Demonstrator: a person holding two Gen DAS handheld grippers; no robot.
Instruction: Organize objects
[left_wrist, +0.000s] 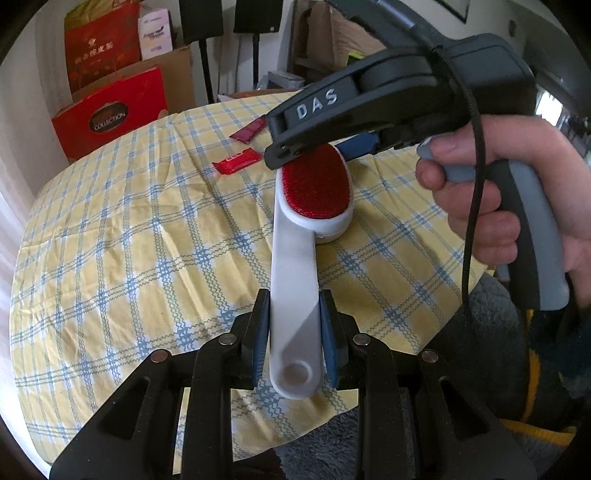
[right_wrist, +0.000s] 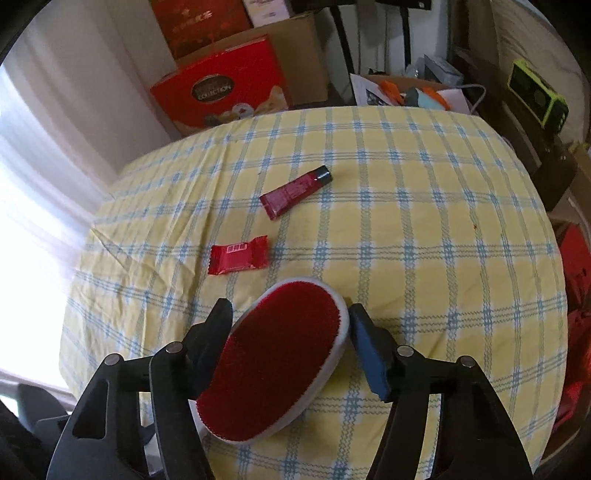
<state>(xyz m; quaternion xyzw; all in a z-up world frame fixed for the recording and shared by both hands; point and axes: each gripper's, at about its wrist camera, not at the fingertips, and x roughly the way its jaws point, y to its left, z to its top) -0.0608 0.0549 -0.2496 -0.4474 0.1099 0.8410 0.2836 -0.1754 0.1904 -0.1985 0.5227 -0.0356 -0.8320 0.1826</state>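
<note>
Above the checked bench (right_wrist: 406, 206), the left tongs (left_wrist: 293, 332) are clamped on the white handle of a lint brush (left_wrist: 314, 195). Its red head sits between the right tongs (right_wrist: 291, 343), whose jaws are apart, right pad touching the rim. At 11 o'clock lie a red packet (right_wrist: 238, 254) and a tube (right_wrist: 295, 192).

The lint brush (left_wrist: 295, 236) had a smooth matt white plastic handle and a napped red fabric pad. Beneath it lay a woven checked tablecloth (right_wrist: 406, 221), creased. Beyond the brush, a glossy red foil wrapper (right_wrist: 238, 254) and a shiny plastic tube (right_wrist: 293, 192).
</note>
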